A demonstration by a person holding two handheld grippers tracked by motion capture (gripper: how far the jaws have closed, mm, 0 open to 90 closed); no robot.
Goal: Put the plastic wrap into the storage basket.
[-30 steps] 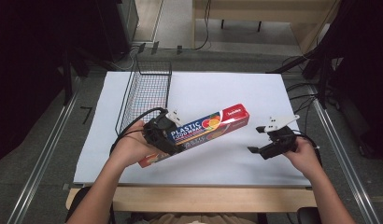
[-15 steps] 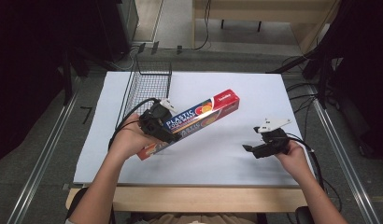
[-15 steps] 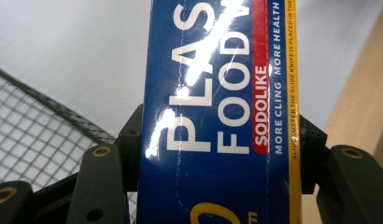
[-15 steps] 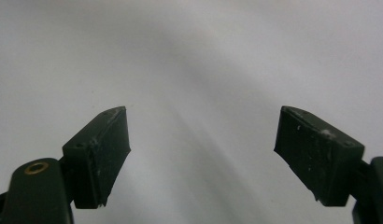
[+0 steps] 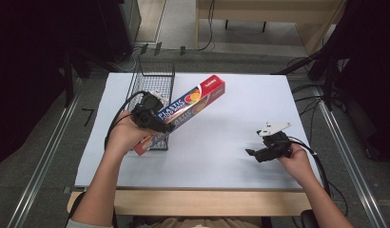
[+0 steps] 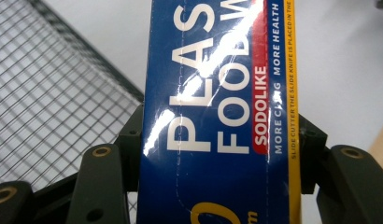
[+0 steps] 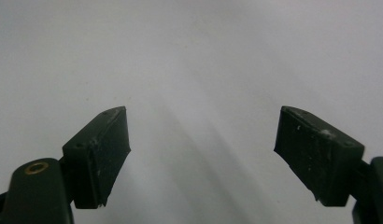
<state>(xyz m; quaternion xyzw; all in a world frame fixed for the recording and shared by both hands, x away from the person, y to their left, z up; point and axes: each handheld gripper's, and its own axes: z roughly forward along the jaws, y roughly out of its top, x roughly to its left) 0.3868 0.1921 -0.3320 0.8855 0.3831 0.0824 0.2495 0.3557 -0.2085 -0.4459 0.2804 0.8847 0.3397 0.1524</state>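
The left gripper (image 5: 152, 118) is clamped on a long box of plastic wrap (image 5: 183, 112), gripping it toward its near end. From the high view the box slants across the near right corner of a wire basket (image 5: 154, 83), its near end low by the basket's front edge and its red far end (image 5: 213, 86) raised over the white table (image 5: 240, 142) to the right of the basket; whether the low end touches the basket or the table cannot be told. The left gripper view brings what the high view cannot: the box (image 6: 217, 116) fills the space between the two black jaws, which press on its two long sides, and its blue face carries large white letters, a red band reading SODOLIKE and a yellow strip along one edge. That view also shows the basket's mesh (image 6: 49, 102) just beside and below the box at its left, with bare table beyond. The right gripper (image 5: 259, 153) is held well apart from the box, low over the near right part of the table, with a grey plate (image 5: 273, 127) on top and a cable (image 5: 316, 161) trailing past the hand (image 5: 293, 159). In the high view its jaws are too small to read; the right gripper view settles it, showing the gripper (image 7: 201, 154) with jaws spread wide, nothing between them, over plain white table (image 7: 194, 56).
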